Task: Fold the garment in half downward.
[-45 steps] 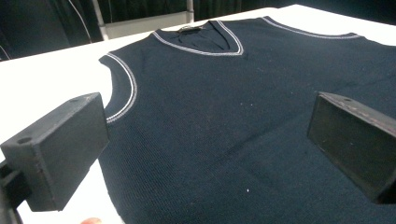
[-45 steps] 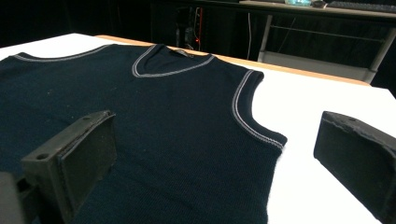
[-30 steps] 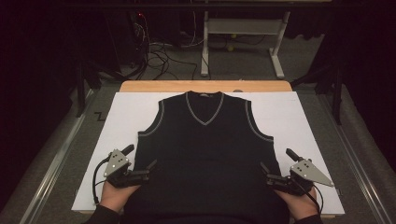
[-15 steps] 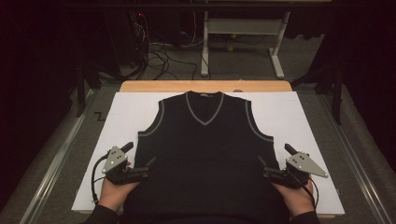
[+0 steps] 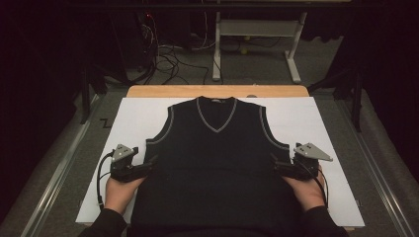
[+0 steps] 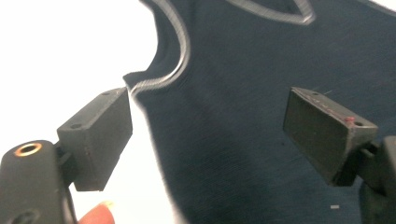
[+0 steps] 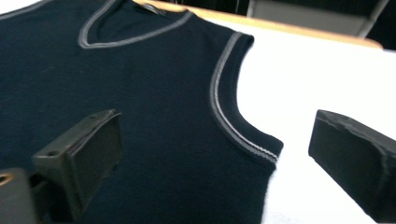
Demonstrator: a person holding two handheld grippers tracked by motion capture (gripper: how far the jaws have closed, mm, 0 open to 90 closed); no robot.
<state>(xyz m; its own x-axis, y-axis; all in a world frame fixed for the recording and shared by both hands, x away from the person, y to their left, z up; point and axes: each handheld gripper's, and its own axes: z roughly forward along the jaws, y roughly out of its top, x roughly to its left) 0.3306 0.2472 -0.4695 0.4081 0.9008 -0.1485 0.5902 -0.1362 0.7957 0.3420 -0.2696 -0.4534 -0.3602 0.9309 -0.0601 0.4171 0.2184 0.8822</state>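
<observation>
lying flat mid-desk (image 5: 123,113), dark vest (image 5: 217,163), hem cut off at near edge. left gripper (image 5: 148,165) and right gripper (image 5: 279,165) flank vest's sides, jaws apart, holding nothing.

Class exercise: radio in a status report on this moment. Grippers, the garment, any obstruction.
Left gripper open, jaws astride the vest's left side edge. Right gripper open at its right edge. Vest flat on white sheet, ungripped. Nothing in the way.

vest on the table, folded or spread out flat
Spread flat: the vest lies front up on the white sheet, both armholes and V-neck showing.
</observation>
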